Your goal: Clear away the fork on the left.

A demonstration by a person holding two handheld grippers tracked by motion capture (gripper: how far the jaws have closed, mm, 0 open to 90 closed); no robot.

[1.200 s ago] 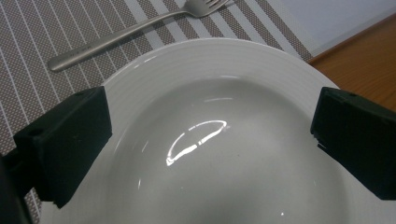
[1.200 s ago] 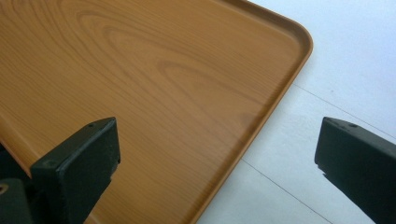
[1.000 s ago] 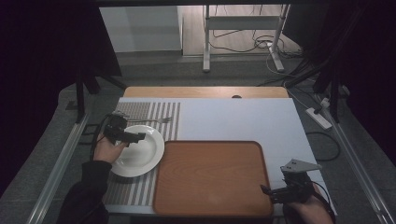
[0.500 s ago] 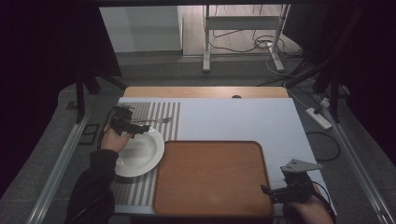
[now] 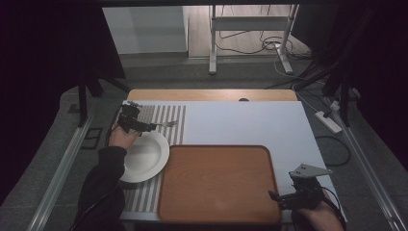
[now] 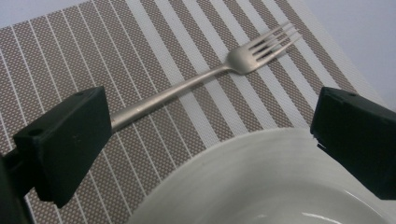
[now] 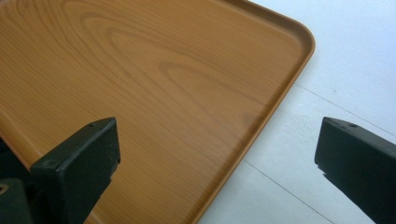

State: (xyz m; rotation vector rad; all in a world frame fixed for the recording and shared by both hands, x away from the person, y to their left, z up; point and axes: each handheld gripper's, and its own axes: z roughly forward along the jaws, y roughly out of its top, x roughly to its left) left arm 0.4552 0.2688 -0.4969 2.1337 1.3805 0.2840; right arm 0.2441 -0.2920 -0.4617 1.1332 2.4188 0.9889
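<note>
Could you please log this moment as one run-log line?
left gripper: open, at fork | right gripper: open, by tray | plate: on placemat

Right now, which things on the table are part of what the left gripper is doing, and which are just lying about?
In hand:
left gripper, jaws open
fork on the striped placemat
white plate, close beneath the jaws

Lying about:
wooden tray, empty
right gripper, open, over the tray's corner

A lab: dark curtains [image 5: 57, 53], floor cables [image 5: 250, 45].

The left tool [image 5: 153, 126] has moved from over the plate [image 5: 149, 161] toward the fork [image 5: 167, 123].
</note>
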